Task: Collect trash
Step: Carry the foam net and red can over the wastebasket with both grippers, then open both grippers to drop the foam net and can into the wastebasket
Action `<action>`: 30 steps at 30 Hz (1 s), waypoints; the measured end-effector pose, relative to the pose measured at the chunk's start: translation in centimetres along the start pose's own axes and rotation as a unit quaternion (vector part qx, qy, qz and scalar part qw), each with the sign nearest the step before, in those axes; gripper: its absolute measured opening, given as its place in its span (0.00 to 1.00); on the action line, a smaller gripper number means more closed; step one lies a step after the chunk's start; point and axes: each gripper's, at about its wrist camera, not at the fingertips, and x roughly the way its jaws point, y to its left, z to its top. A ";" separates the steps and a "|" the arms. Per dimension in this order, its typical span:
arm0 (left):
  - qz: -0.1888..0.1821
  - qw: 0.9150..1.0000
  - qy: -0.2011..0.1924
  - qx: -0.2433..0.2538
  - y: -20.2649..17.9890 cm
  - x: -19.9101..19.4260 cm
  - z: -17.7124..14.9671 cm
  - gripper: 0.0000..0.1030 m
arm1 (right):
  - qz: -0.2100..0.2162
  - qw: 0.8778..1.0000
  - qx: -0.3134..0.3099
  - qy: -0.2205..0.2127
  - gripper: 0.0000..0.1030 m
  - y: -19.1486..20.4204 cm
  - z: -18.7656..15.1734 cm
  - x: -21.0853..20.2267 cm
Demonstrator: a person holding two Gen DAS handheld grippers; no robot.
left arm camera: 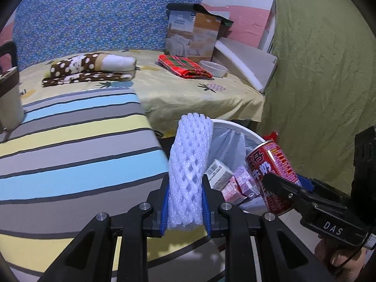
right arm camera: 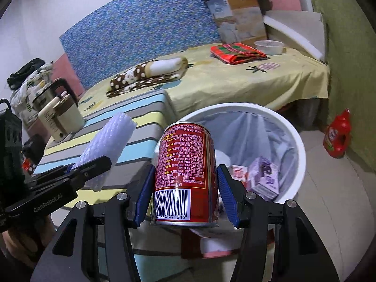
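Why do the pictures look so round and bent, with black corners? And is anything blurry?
Both views are fisheye: dark corners, bent edges. Left wrist view: the foam net in the left gripper is sharp, but the striped cloth smears at its edge. Right wrist view: the red can in the right gripper reads crisply, while the white bin curves and the room is dim.

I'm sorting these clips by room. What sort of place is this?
Most likely a bedroom in a home: a bed under a yellow pineapple-print sheet, a rolled brown polka-dot blanket lying on it, and a white round bin lined with a plastic bag on the floor beside it.
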 end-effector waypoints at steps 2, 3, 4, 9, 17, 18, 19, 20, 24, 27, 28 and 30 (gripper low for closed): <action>-0.006 1.000 0.002 0.002 -0.5 0.7 0.2 0.23 | -0.005 1.000 0.004 0.001 0.53 -0.4 0.1 0.2; -0.008 1.000 0.004 0.003 -0.8 1.2 0.4 0.23 | -0.009 1.000 0.005 0.001 0.53 -0.7 0.2 0.4; -0.009 1.000 0.005 0.003 -1.0 1.5 0.4 0.23 | -0.012 1.000 0.006 0.002 0.53 -0.9 0.3 0.4; -0.017 1.000 0.008 0.011 -2.2 2.9 0.7 0.23 | -0.024 1.000 0.017 0.007 0.53 -2.2 0.3 0.8; -0.024 0.999 0.018 0.013 -2.6 4.7 0.9 0.23 | -0.035 0.999 0.028 0.016 0.53 -3.6 0.4 1.3; -0.027 0.999 0.020 0.011 -2.7 5.0 0.9 0.23 | -0.036 0.999 0.030 0.018 0.53 -3.8 0.4 1.5; -0.029 0.999 0.022 0.012 -2.6 5.2 0.8 0.23 | -0.037 0.999 0.032 0.020 0.53 -4.0 0.4 1.6; -0.029 0.999 0.023 0.012 -2.6 5.4 0.9 0.23 | -0.038 0.998 0.035 0.022 0.53 -4.2 0.4 1.8; -0.032 0.999 0.030 0.011 -2.9 6.2 0.7 0.25 | -0.030 0.998 0.047 0.032 0.53 -4.9 0.4 2.4; -0.037 0.999 0.029 0.011 -2.9 6.3 0.7 0.37 | -0.033 0.997 0.059 0.036 0.54 -5.4 0.1 2.7; -0.038 0.999 0.028 0.010 -2.8 6.3 0.8 0.39 | -0.033 0.997 0.062 0.035 0.54 -5.4 0.0 2.6; -0.039 0.999 0.024 0.009 -2.8 6.1 0.9 0.40 | -0.032 0.997 0.065 0.028 0.56 -5.5 0.0 2.2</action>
